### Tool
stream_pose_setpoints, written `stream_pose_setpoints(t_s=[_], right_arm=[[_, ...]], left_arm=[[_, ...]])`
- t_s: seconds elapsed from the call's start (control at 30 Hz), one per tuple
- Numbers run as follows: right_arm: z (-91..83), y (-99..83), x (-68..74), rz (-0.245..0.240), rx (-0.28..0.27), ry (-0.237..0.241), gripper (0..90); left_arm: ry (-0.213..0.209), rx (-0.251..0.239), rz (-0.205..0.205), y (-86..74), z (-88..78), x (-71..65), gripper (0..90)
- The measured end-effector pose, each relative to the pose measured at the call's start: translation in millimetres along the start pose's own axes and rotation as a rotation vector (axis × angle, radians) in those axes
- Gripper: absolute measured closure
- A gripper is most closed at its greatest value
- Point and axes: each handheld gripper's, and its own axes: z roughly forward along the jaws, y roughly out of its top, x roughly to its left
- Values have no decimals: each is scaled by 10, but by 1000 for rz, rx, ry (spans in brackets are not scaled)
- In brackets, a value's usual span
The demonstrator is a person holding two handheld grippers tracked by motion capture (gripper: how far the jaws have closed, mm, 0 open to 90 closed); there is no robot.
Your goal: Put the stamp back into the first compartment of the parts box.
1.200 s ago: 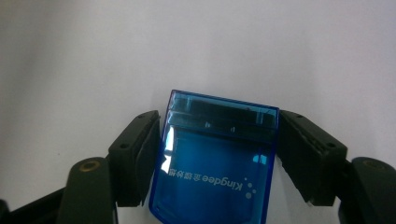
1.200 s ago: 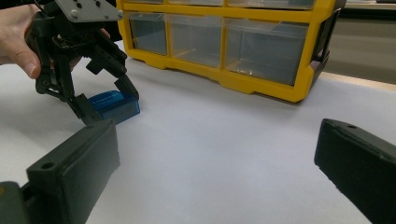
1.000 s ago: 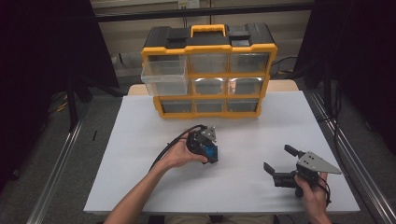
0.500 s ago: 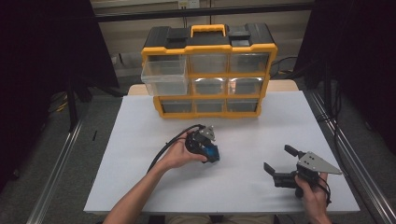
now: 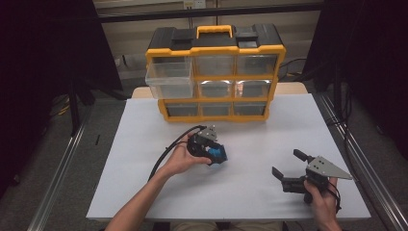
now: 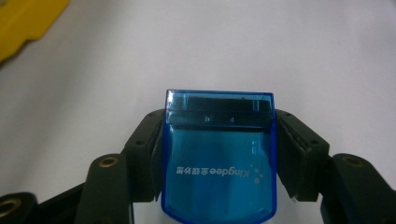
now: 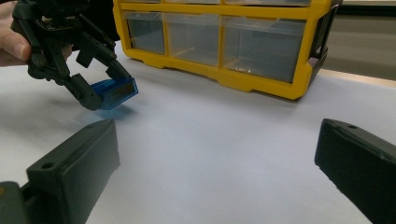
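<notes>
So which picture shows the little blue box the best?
The left gripper view: the blue box sits close up between the two black fingers, with white writing on it. In the right gripper view it is a small box held above the table. In the high view it is a tiny blue spot.

A white-topped table (image 5: 144, 144) stood in a dim room, its pale wooden edge showing at the far side. Grey floor (image 5: 57, 159) lay on both sides of it, crossed by metal rails (image 5: 62, 178) running along each flank. Dark curtains (image 5: 48, 48) hung at left and right. Behind the table ran a light panelled wall (image 5: 298, 24) with a dark horizontal bar (image 5: 144, 15) across it.
</notes>
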Motion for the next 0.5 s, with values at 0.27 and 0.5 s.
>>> stream_pose_setpoints(t_s=[0.27,0.5], right_arm=[[-4,1,-4,4,-4,5,0],[-10,4,-7,2,-8,3,0]], left_arm=[[10,-75,-12,16,-104,-50,411],[38,-133,-27,20,-220,-98,411]])
